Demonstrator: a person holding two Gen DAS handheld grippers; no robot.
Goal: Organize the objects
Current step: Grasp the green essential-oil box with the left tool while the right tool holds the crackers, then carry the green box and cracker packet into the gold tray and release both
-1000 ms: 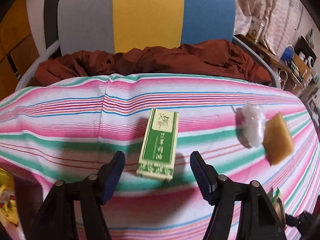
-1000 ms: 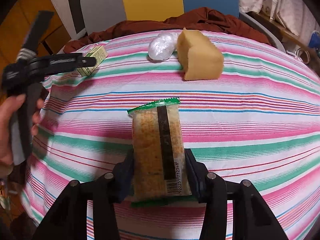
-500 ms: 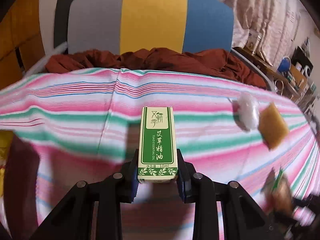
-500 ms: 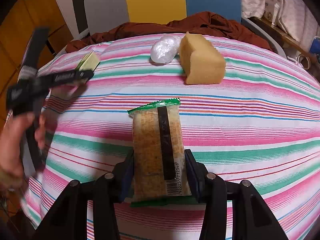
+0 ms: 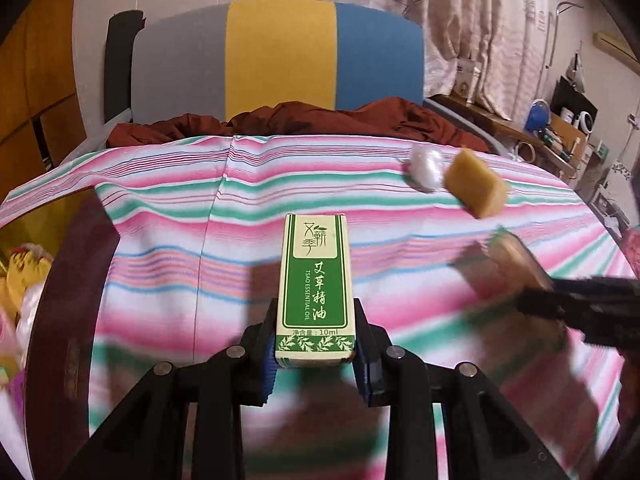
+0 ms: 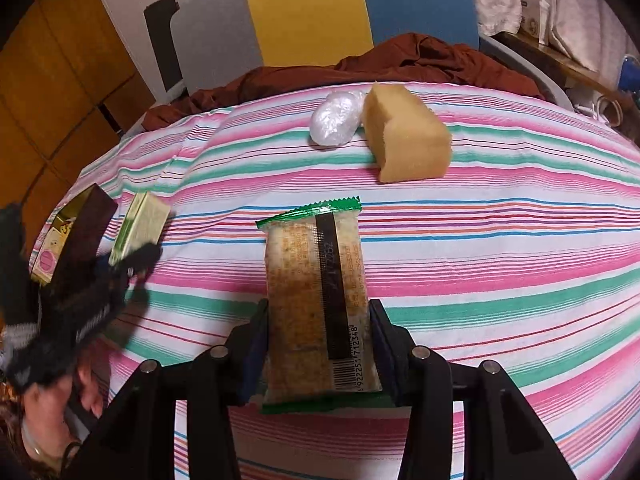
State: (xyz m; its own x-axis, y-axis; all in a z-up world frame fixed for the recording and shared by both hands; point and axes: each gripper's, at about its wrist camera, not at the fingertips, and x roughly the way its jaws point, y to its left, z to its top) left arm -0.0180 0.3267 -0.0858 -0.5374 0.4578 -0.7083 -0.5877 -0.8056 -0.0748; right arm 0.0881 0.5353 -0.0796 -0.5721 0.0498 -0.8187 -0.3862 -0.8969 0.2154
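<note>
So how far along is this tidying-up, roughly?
Partway at most. A dark-walled container at the table's left edge already holds some small packs. In hand: the left tool grips a green oil box, and the right tool grips a snack packet. Left on the striped cloth: a tan sponge and a clear plastic wad.

Warm, dim indoor light — colours lean orange. Both views bow hard at the edges, with black vignette in the corners. Ahead of the left gripper (image 5: 315,354) the striped cloth (image 5: 168,216) smears with motion blur; the green box (image 5: 315,288) between its pads stays sharp. Soft shadows fall beneath the right gripper (image 6: 318,354) — its snack packet (image 6: 320,300) is crisp.
</note>
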